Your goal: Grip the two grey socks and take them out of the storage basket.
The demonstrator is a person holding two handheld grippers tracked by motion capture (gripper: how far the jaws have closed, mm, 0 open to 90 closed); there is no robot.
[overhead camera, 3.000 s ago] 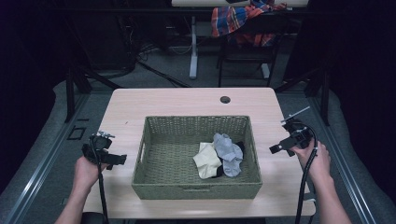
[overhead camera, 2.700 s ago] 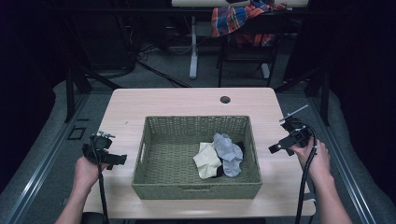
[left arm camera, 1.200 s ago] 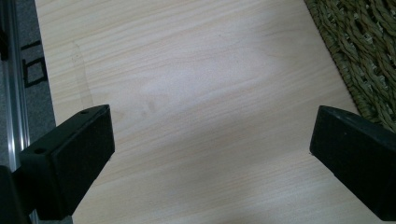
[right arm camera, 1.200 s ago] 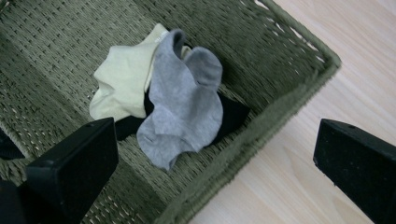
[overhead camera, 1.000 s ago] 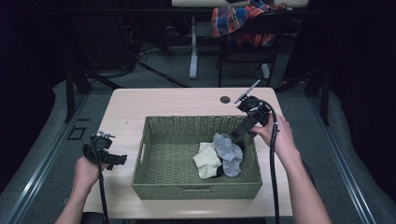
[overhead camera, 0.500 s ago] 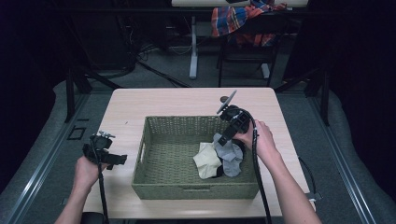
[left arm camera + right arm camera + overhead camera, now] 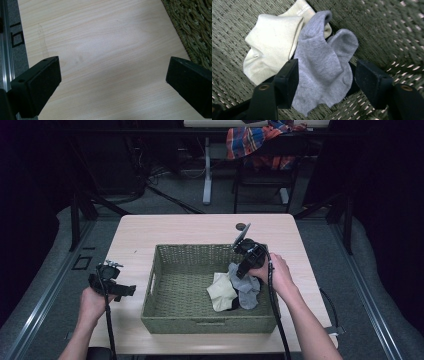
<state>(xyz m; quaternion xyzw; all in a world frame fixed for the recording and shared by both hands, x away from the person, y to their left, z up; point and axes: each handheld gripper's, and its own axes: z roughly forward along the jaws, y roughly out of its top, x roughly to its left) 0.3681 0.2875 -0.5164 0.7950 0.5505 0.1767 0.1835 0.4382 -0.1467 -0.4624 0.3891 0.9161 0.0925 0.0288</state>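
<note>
Nearest me: left gripper [image 7: 131, 290] sits idle over bare table [image 7: 200, 227] left of the basket [image 7: 172, 317], jaws spread wide, nothing between them. In the left gripper view there's plain wood under the jaws and a strip of basket weave at the right edge.

Right gripper [image 7: 240, 272] is down inside the basket, right half. Jaws are spread and straddle the grey sock [image 7: 324, 65], 1 each side; pads look close to the fabric, but I can't tell if they're touching. Not pinching yet.

Step in hand, my read: reach is done, grasp of the grey sock is about to happen. Next move calls for closing the jaws on the sock's middle, then lifting straight up clear of the rim. Risk: the cream sock [image 7: 272, 47] lies touching it, partly under its edge, so a low pinch may drag both.

Basket contents: 2 socks, grey and cream, bunched together on the floor toward the right wall, with something dark beneath them that I can't identify. Rest of the floor is bare weave.

Far side: small dark disc [image 7: 241, 226] on the table past the basket.
</note>
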